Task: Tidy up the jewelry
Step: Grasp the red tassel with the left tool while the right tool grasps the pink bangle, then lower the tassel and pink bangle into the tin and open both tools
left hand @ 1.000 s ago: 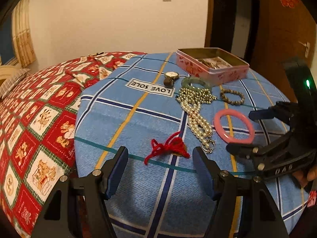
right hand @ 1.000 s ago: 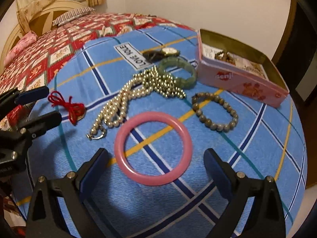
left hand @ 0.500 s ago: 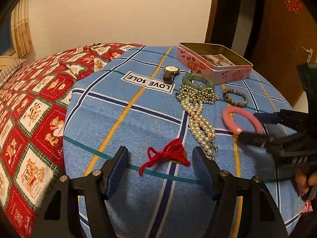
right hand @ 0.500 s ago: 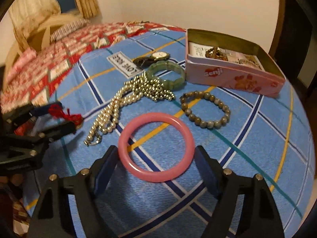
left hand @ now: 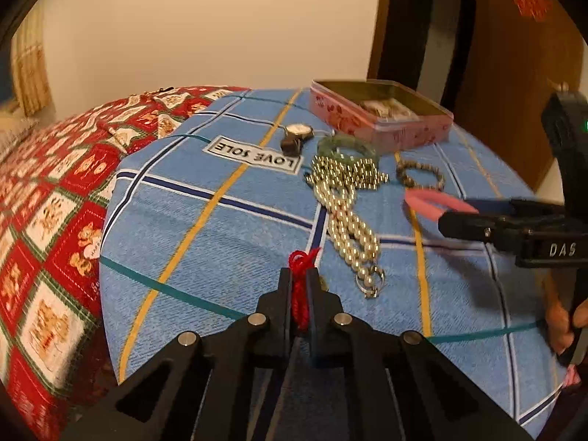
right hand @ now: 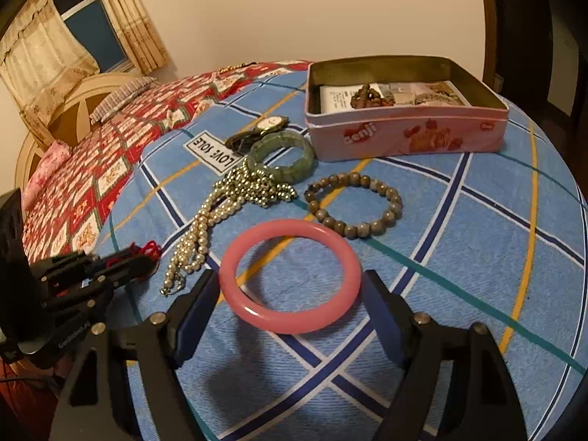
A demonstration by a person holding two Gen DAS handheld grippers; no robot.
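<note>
Right wrist view: one pink bangle (right hand: 290,275) lies on the blue plaid cloth (right hand: 459,257) between the right gripper (right hand: 290,294) fingers, which hug its sides; firm contact cannot be confirmed. Beyond lie one pearl necklace (right hand: 205,228), one green bracelet (right hand: 281,156), one brown bead bracelet (right hand: 354,204), one watch (right hand: 257,130) and one open pink tin (right hand: 404,136). Left gripper (left hand: 299,286), jaws just closed, pinches one red cord (left hand: 299,294).

A home bedroom: a bed with a curved cream headboard (right hand: 55,110), a red patchwork quilt (right hand: 110,161), cream curtains (right hand: 44,44) at a window, and a dark wooden door (left hand: 411,29).
</note>
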